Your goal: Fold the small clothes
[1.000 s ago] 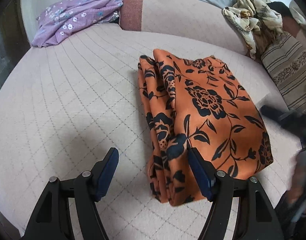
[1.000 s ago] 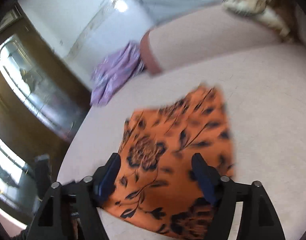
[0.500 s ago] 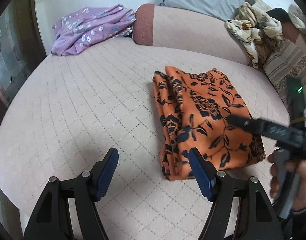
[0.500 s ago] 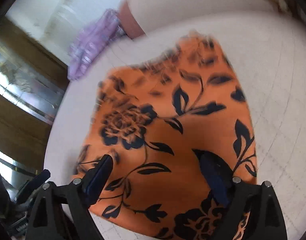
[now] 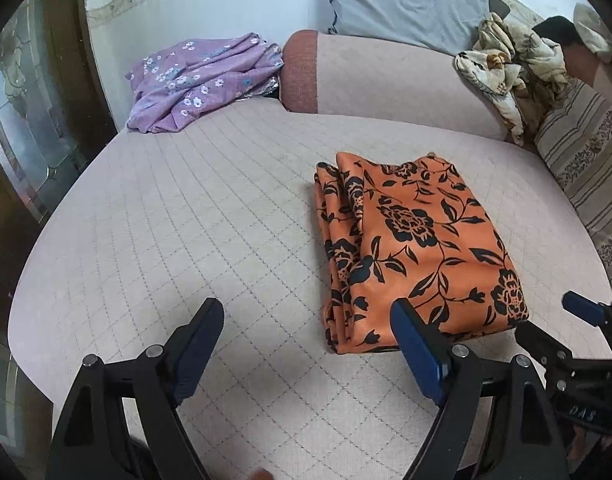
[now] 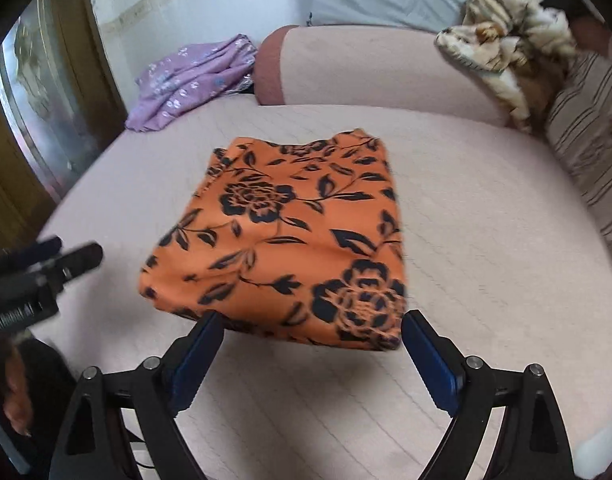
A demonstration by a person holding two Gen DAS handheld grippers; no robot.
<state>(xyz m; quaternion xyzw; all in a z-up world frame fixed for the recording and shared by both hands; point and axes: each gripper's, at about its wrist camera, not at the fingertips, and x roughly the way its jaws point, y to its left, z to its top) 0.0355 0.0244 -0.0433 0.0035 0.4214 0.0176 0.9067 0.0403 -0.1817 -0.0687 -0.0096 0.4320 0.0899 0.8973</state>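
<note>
My pads were blue | folded cloth orange, black flowers | heap upper left lilac, white blossoms | bed cover pale pink, quilted

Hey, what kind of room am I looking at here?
Probably a bedroom at home: a quilted mattress, a striped pillow at its side, and loose clothes such as the folded orange floral garment.

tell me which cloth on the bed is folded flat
The orange cloth with black flowers, mid-bed: a neat flat rectangle. The purple cloth and the cream cloth lie bunched at the back.
</note>
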